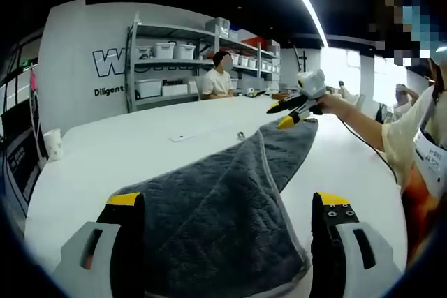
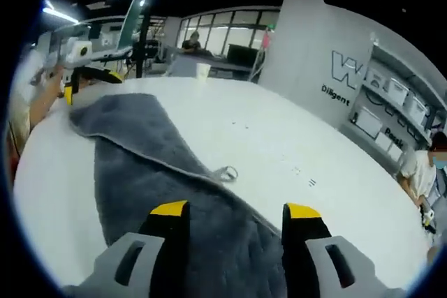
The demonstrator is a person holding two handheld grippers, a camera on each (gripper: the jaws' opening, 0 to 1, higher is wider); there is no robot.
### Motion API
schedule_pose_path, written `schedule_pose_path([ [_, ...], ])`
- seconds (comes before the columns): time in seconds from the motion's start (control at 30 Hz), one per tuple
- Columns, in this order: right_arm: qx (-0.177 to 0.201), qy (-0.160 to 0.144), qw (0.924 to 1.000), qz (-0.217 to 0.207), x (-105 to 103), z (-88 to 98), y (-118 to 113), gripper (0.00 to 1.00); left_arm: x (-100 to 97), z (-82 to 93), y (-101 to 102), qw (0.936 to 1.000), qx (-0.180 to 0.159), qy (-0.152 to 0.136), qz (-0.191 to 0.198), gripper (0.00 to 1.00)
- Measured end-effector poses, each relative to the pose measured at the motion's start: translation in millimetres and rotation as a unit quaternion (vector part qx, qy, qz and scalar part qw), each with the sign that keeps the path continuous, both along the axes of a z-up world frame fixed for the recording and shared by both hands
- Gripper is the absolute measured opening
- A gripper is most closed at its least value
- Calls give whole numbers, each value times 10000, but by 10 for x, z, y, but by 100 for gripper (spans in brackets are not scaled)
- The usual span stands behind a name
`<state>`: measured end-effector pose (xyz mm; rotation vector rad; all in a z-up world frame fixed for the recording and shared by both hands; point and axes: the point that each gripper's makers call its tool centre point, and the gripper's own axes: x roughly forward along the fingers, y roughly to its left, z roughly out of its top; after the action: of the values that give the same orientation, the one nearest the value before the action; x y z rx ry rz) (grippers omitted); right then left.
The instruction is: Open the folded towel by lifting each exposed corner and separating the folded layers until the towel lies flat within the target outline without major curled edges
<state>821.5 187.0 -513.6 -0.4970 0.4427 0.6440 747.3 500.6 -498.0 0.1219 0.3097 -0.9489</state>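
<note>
Stretching across a white surface, a dark grey towel with a pale hemmed edge lies long and narrow between the person's two hands. In the left gripper view, the left tongs stand wide apart over the near end of the towel, the cloth lying between the two yellow-tipped jaws without being pinched. At the far end, the right tongs hover at the towel's narrow tip; whether they pinch the cloth cannot be told from here. In the right gripper view, those same right tongs appear apart above the grey cloth, with a small hanging loop lying at the hem just ahead. One layer seems folded over another along the hem, so the towel is likely not yet fully opened. Holding opposite ends probably lets the person pull the layers apart evenly. A paper cup stands near the surface's edge, well apart from the towel.
</note>
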Motion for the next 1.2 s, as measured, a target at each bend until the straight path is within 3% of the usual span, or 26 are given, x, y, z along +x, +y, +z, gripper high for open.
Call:
schedule_pose_path([
  [0.07,-312,33,9992,258,67,-66,65,41,-2,-15,1,10000,42,3,3,98],
  [0.47,-720,184,9937,844,207,-316,290,21,-4,-3,34,9999,130,-66,37,98],
  [0.57,-825,65,9918,970,194,-318,329,2,3,54,72,9999,42,-109,76,98],
  [0.6,-835,41,9916,989,190,-311,331,0,6,63,80,9999,16,-113,87,98],
  [0.83,-889,-16,9902,1079,40,-240,312,0,25,102,104,9997,-145,-99,153,97],
  [1.2,-1296,-186,9842,1190,-405,-74,273,0,15,56,73,9998,-94,-60,159,97],
])
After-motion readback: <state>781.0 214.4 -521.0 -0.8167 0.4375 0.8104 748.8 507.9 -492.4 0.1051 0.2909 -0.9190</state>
